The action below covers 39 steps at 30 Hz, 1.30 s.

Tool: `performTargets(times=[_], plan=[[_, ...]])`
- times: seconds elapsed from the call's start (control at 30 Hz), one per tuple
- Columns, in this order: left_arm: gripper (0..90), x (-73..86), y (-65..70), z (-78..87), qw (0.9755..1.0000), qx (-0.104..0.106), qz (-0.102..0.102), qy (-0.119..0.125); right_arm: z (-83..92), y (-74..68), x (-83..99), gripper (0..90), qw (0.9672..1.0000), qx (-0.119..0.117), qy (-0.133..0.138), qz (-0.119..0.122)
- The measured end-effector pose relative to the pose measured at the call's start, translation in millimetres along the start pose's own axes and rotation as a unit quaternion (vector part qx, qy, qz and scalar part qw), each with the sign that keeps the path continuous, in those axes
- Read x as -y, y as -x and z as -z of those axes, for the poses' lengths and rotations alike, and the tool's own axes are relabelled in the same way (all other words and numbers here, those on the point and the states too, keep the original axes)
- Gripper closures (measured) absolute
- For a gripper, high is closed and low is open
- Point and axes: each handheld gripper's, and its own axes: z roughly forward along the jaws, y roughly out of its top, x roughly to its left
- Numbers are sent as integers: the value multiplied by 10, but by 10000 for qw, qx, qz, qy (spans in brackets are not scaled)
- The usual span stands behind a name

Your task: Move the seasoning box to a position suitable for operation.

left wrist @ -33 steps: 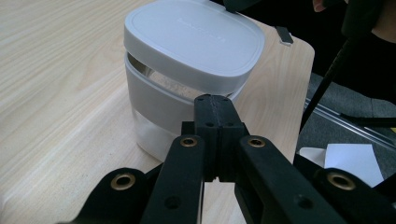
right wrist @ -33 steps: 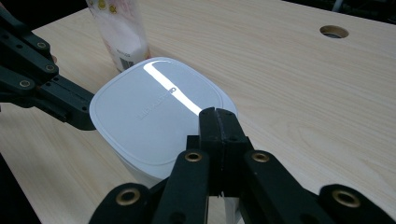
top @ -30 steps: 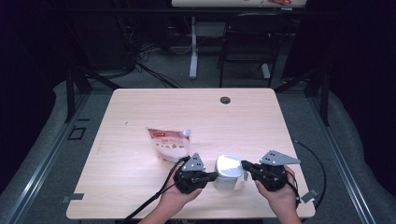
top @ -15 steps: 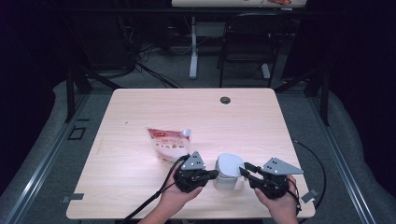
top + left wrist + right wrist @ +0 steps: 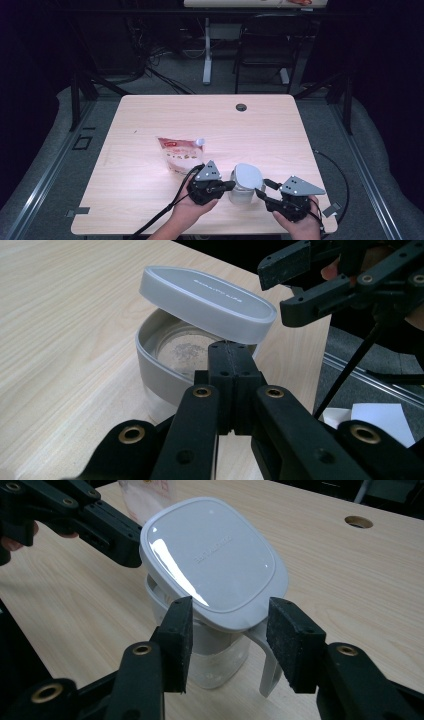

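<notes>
From the high view, a clear glass jar (image 5: 243, 189) with a pale grey rounded plastic lid (image 5: 248, 176) stands near the front edge of the light wooden bench (image 5: 150, 115), between the two grippers. The left gripper (image 5: 227, 186) touches the jar's left side; the right gripper (image 5: 264, 190) sits just beside its right side. A printed red-and-white snack pouch (image 5: 178, 153) lies flat behind the left gripper.

In the left gripper view, the jaws are pressed together, clamped on the near rim of the jar (image 5: 165, 365). The lid (image 5: 205, 302) rests tilted on the jar, lifted at this side so the inside shows.

In the right gripper view, the jaws have just been opening and stand apart on either side of the lid's (image 5: 215, 560) hanging latch, their pads clear of it.
</notes>
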Motion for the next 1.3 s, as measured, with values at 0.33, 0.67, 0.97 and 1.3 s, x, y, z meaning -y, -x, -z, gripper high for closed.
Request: performTargets(times=[0.33, 0.67, 0.97, 1.3], plan=[[900, -7, 2, 4, 10000, 11, -9, 25, -35, -40, 17, 502, 9996, 68, -209, 190], [900, -30, 30, 2, 10000, 20, -54, 36, -77, -88, 15, 495, 9990, 247, -205, 300], [900, -28, 36, 5, 10000, 16, -75, 17, -62, -104, 15, 510, 9988, 310, -144, 348], [900, 13, 15, 44, 10000, -48, -82, -17, 3, -67, 13, 570, 9991, 357, 74, 217]])
